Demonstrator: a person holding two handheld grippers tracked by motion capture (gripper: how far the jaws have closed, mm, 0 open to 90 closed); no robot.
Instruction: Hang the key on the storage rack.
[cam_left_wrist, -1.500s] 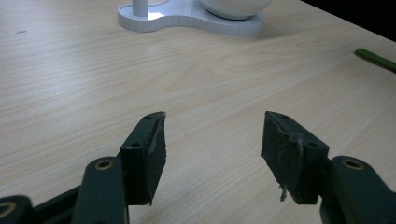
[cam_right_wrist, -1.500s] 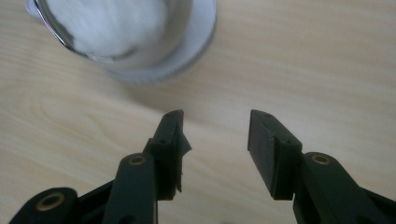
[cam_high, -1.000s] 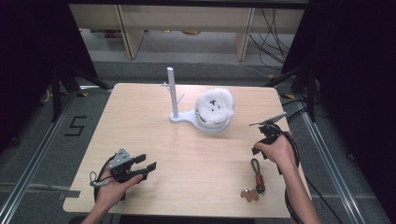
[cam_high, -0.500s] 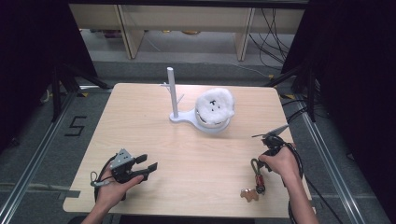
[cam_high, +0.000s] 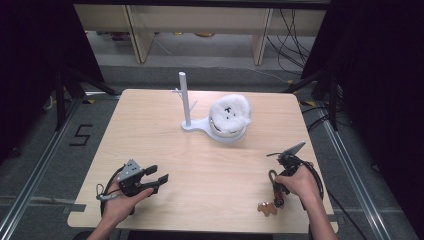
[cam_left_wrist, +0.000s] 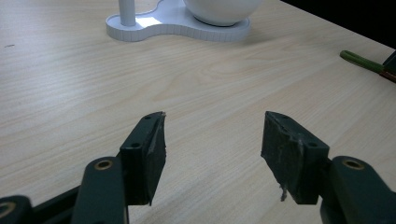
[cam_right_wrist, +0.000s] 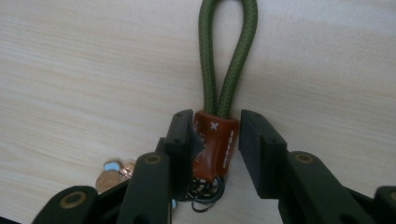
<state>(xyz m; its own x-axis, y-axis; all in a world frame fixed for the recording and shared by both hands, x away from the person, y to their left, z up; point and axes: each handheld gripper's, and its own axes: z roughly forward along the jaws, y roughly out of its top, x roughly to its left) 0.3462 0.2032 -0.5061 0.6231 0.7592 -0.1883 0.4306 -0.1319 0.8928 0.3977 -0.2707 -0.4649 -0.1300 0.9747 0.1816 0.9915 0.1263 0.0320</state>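
We find the left tongs (cam_high: 159, 181) low over the near-left part of the counter (cam_high: 150, 125), jaws standing wide apart with nothing between them; in the left gripper view only bare wood lies ahead of their pads. Well beyond them, toward the far middle of the counter, stands a white stand (cam_high: 186, 100) with a post and, on its base, a white fluffy ball (cam_high: 230, 112). The keychain (cam_right_wrist: 215, 144) lies far off to the right of the left tongs, so the right hand (cam_high: 295, 181) is plainly the nearer one. In the right gripper view the right tongs (cam_right_wrist: 217, 135) straddle the keychain's brown leather collar: the left pad appears to touch it, a narrow gap remains at the right pad, so we judge the jaws partly closed and not yet clamped. The green cord loop (cam_right_wrist: 228, 51) runs straight ahead, away from these tongs, so the long axis lies along their line of reach; metal rings and small copper charms (cam_right_wrist: 112, 175) trail back beneath the jaws. We judge that closing squarely across the collar is what the coming move requires.
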